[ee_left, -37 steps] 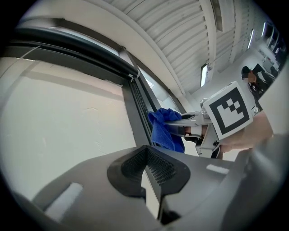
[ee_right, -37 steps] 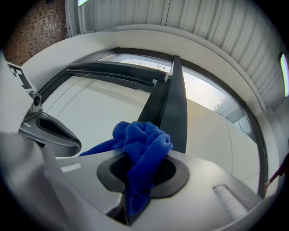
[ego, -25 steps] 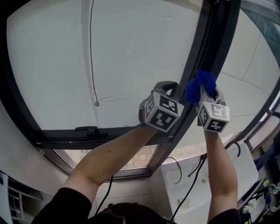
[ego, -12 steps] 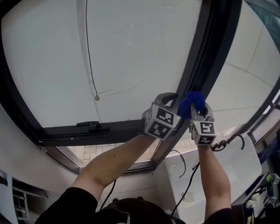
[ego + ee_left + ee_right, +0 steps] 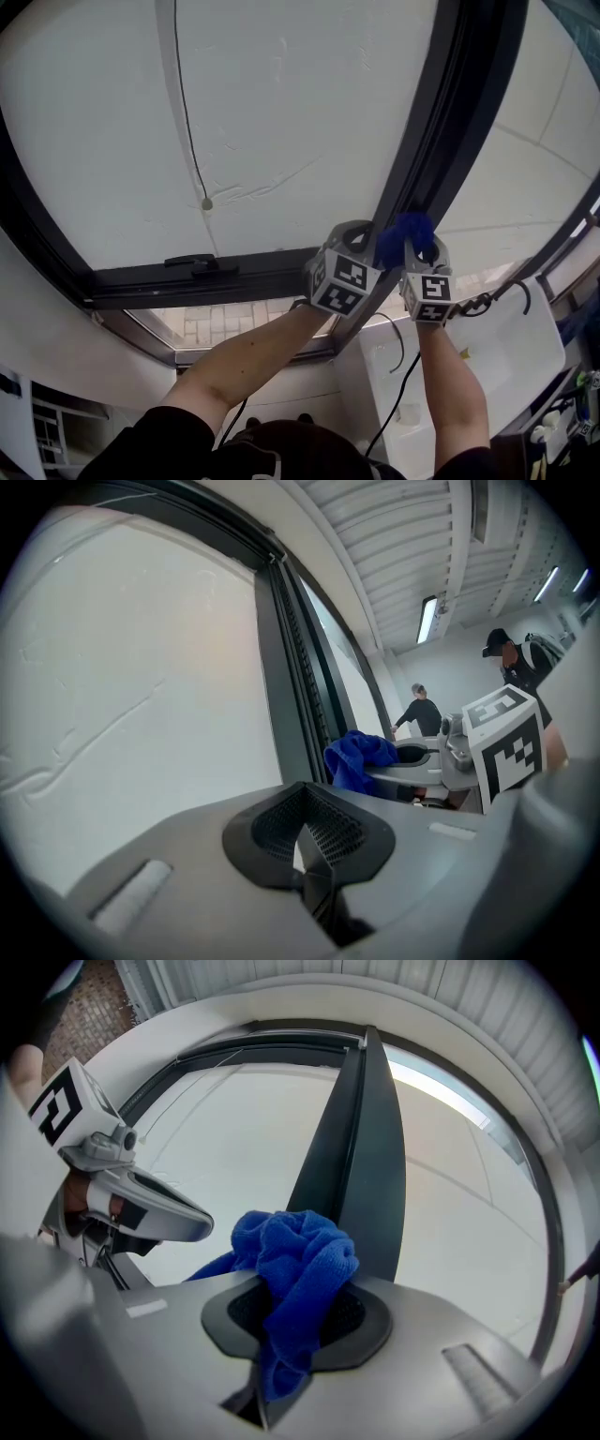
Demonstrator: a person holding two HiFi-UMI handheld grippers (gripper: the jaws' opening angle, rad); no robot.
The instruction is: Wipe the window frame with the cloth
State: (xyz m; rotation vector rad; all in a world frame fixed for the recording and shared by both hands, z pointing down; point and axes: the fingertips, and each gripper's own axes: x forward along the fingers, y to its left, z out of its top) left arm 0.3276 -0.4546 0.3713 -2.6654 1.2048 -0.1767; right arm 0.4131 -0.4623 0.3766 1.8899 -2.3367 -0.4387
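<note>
The dark upright bar of the window frame [image 5: 441, 122] runs from the top right down to the lower rail. A crumpled blue cloth [image 5: 403, 234] is pressed against this bar, and my right gripper [image 5: 415, 251] is shut on it. In the right gripper view the cloth [image 5: 295, 1274] bulges out of the jaws of the right gripper [image 5: 291, 1335] right against the bar [image 5: 361, 1147]. My left gripper [image 5: 359, 234] sits close beside it on the left, against the frame; in its own view the left gripper [image 5: 305, 841] is shut with nothing between its jaws, the cloth [image 5: 361, 757] just to its right.
A black handle [image 5: 199, 265] sits on the lower rail. A thin cord with a small knob [image 5: 206, 203] hangs across the white pane. A white unit with black cables [image 5: 487, 347] stands below on the right. Two people [image 5: 422, 710] are seen far off in the left gripper view.
The right gripper has slid the cloth down the upright bar and closer to the left gripper. The left gripper has dropped slightly.
</note>
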